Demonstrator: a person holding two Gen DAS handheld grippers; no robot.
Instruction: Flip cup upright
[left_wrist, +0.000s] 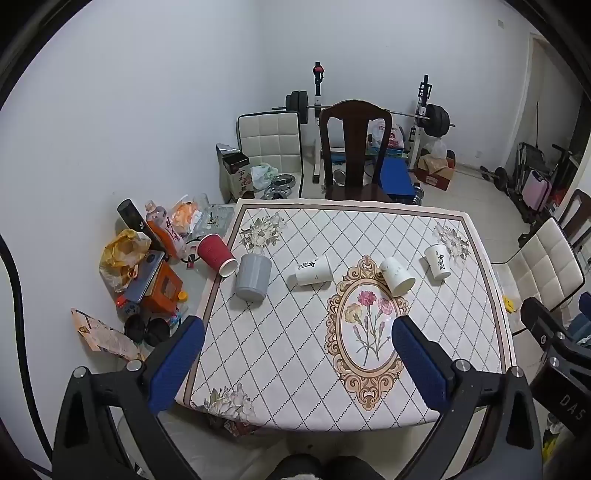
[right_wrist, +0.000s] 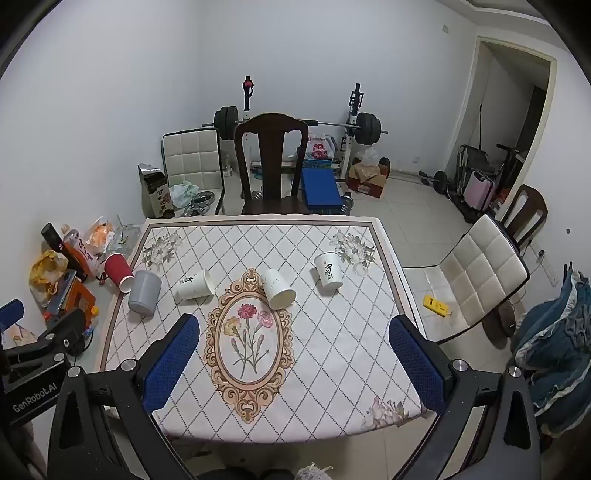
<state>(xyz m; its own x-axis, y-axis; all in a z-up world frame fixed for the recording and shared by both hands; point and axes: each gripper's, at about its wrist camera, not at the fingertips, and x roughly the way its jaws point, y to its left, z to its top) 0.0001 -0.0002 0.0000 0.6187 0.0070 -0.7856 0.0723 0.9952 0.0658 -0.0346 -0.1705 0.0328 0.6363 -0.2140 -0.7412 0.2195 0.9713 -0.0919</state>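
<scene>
Several cups lie in a row across the patterned tablecloth (left_wrist: 295, 350). A red paper cup (left_wrist: 215, 254) lies on its side at the left edge. A grey cup (left_wrist: 253, 277) stands mouth down beside it. Three white paper cups lie on their sides: one left of centre (left_wrist: 314, 271), one in the middle (left_wrist: 397, 277), one at the right (left_wrist: 437, 261). The right wrist view shows the same row: the red cup (right_wrist: 119, 272), the grey cup (right_wrist: 144, 292) and the three white cups (right_wrist: 195, 284), (right_wrist: 279, 288), (right_wrist: 328, 270). My left gripper (left_wrist: 297, 328) and right gripper (right_wrist: 293, 326) are open and empty, held above the near half of the table.
Bottles, bags and boxes (left_wrist: 147, 258) clutter the surface left of the cloth. A dark wooden chair (left_wrist: 354, 147) stands at the far side, a white padded chair (right_wrist: 476, 273) at the right. A barbell rack (right_wrist: 295, 125) stands against the back wall.
</scene>
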